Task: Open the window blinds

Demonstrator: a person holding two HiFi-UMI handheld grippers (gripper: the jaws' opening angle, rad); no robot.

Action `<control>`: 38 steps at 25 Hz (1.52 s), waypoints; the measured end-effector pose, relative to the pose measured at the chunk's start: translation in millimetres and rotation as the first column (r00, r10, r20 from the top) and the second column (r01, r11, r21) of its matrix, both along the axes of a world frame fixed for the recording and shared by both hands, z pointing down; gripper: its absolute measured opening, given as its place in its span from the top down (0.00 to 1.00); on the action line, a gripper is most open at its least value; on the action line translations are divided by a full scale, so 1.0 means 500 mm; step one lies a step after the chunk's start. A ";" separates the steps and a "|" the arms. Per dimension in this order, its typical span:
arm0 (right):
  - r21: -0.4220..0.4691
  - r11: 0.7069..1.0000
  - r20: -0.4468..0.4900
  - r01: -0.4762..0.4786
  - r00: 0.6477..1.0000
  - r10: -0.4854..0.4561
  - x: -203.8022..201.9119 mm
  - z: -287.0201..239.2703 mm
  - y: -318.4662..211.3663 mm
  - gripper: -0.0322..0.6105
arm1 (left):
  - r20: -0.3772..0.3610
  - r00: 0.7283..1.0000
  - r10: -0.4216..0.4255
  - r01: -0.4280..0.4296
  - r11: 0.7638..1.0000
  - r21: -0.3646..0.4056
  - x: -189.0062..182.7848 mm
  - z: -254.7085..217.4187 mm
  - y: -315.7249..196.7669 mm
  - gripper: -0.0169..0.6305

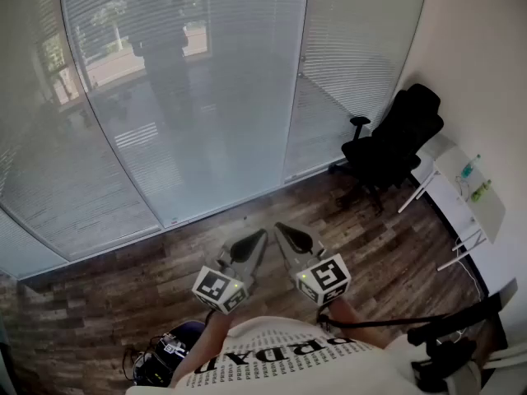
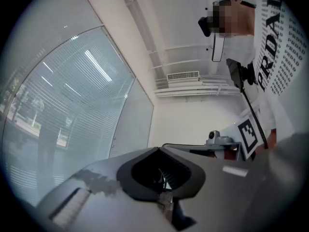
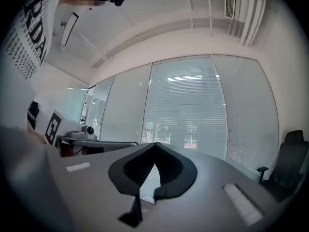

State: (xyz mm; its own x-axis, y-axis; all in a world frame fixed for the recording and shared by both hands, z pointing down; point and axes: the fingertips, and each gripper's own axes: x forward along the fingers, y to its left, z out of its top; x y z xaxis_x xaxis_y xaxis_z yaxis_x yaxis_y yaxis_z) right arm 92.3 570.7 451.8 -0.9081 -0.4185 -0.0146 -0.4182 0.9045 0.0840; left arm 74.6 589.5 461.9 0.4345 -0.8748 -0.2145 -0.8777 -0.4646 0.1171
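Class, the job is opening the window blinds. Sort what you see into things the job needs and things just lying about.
Belongs to the job:
window blinds
left tongs
right tongs

Just lying about:
black office chair
white desk
dark bundle with cables on the floor

My jaws: right gripper (image 3: 154,148), tips pressed together, pointed at the window.
Ahead: window blinds (image 3: 186,105), lowered over the glass panels, slats level, greenery showing dimly through them low down.
Right edge: black office chair (image 3: 289,163), near the blinds.
Left: marker cube (image 3: 52,127), tilted.
Upper left: printed white shirt (image 3: 26,30).
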 end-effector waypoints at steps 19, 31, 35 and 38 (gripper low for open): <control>-0.056 0.992 0.033 -0.112 0.993 0.114 0.001 -0.003 -0.078 0.94 | 0.018 0.999 0.033 -0.033 0.999 0.015 -0.023 -0.029 -0.067 0.98; -0.064 0.990 -0.036 -0.124 0.992 0.122 -0.035 0.082 -0.145 0.94 | -0.024 0.999 0.045 -0.045 0.999 -0.023 -0.062 0.039 -0.133 0.98; -0.068 0.990 -0.051 -0.120 0.992 0.117 -0.047 0.085 -0.231 0.94 | -0.020 0.998 0.051 -0.052 0.997 -0.059 -0.069 0.044 -0.214 0.98; -0.066 0.993 -0.062 -0.103 0.993 0.099 -0.059 0.077 -0.315 0.94 | -0.009 0.999 0.039 -0.040 0.996 -0.086 -0.078 0.044 -0.291 0.98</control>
